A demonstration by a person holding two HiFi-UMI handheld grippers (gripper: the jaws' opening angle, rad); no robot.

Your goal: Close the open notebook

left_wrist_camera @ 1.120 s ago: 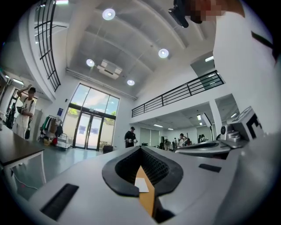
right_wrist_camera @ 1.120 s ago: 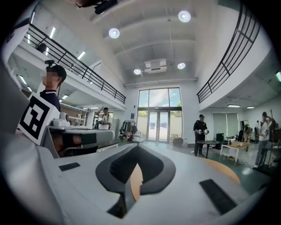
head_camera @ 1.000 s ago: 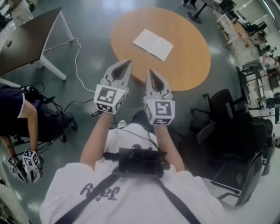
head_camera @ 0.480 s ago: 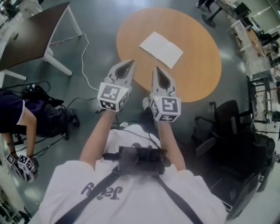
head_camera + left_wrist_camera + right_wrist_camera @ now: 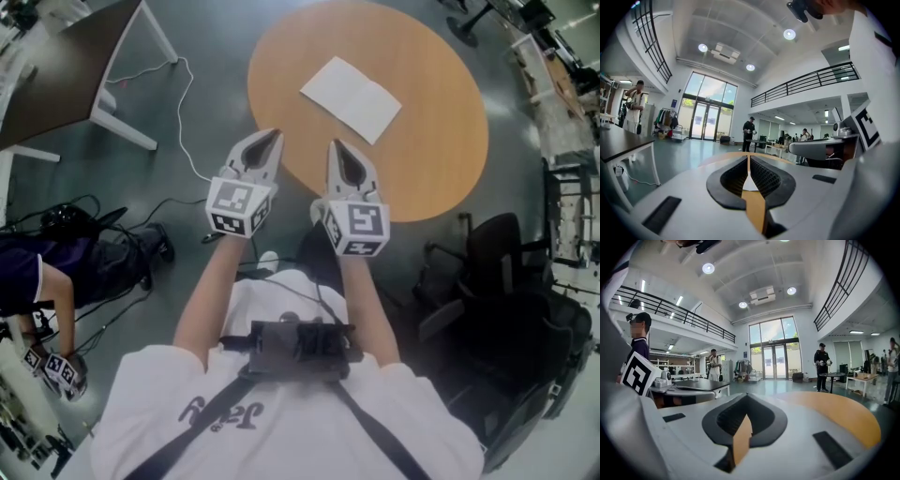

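White notebook [image 5: 350,97] lies open (clearest from head view).

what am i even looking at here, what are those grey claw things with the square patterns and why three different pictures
No robot here: a person in a white T-shirt holds a grey two-jaw gripper in each hand. The cubes with square markers are part of those grippers. The head view comes from a camera on the person's head, looking steeply down: the left gripper shows at its left, the right gripper beside it. The other two pictures come from wide-angle cameras riding on each gripper, looking along its jaws. Ahead stands a round orange-brown wooden table with an open white notebook lying flat on it. Both grippers have their jaws shut and hold nothing, short of the notebook.
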